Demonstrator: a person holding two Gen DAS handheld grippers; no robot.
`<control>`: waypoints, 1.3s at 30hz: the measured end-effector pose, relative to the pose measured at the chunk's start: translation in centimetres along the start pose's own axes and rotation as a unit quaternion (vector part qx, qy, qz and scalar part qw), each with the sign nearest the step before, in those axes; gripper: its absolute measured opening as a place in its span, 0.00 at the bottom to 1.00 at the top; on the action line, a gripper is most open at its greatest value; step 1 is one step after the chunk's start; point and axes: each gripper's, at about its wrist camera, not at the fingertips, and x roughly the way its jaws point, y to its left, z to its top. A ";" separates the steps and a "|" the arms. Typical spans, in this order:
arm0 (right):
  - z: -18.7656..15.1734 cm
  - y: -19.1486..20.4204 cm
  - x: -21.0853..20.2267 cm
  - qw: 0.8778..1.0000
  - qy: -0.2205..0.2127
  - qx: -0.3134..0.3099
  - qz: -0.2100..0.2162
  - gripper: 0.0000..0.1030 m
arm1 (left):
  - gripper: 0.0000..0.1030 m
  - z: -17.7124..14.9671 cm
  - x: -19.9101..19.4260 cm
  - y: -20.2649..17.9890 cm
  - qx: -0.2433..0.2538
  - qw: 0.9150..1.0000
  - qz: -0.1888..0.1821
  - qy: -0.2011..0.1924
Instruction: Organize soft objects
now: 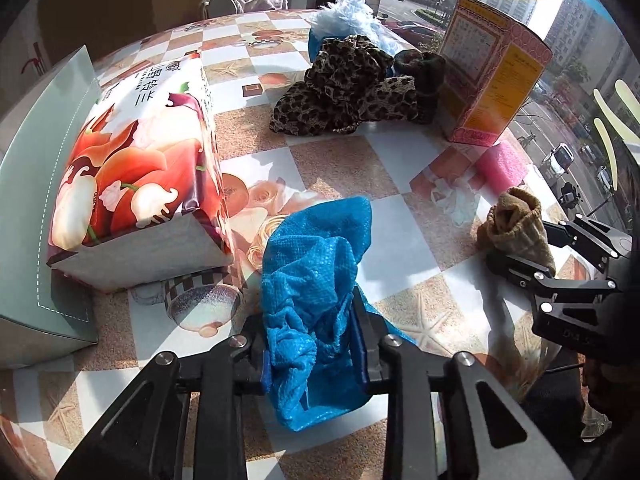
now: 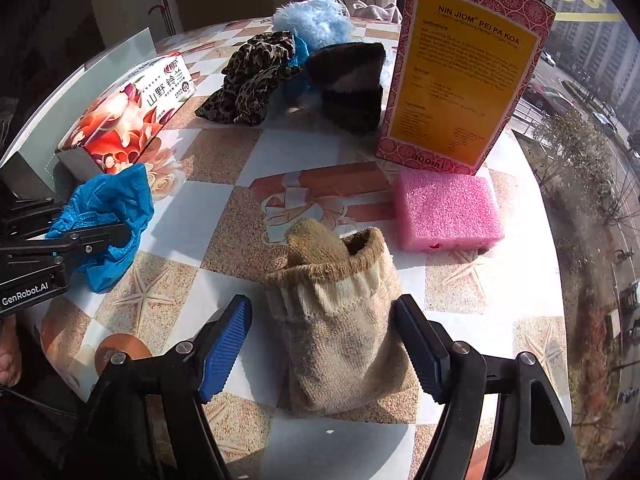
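A crumpled blue plastic cover [image 1: 308, 264] lies on the checked tabletop [image 1: 344, 164]. My left gripper [image 1: 308, 312] is shut on its near end, both pads pressed into the folds; the right wrist view shows this gripper at the left edge [image 2: 100, 240] with the blue cover [image 2: 112, 204] in it. A rolled beige sock [image 2: 340, 332] sits between the pads of my right gripper [image 2: 322, 304], which stands open. There is a gap beside the left pad, and the right pad is close to the knit. The left wrist view also shows the sock [image 1: 516, 224].
A pile of leopard-print cloth [image 1: 348, 88], a light blue fluffy piece [image 1: 348, 16] and a dark furry item [image 2: 352, 80] lies at the back. A tall red and yellow carton [image 2: 468, 72] stands behind a pink foam block [image 2: 444, 208]. A flowered tissue pack [image 1: 136, 160] and a grey box [image 1: 32, 200] are at the left.
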 end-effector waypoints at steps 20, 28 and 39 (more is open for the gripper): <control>5.6 -13.6 -11.8 0.956 -0.162 0.241 -0.034 0.27 | 0.25 13.8 -8.6 -13.5 0.154 0.978 -0.066 -0.122; 16.1 -11.1 -10.8 0.961 -0.186 0.201 0.034 0.27 | 0.25 19.9 -7.7 -5.9 0.029 0.993 0.036 -0.106; 15.6 2.0 -6.8 0.982 -0.114 0.083 0.126 0.27 | 0.26 12.4 -6.7 2.3 -0.041 0.993 0.101 -0.056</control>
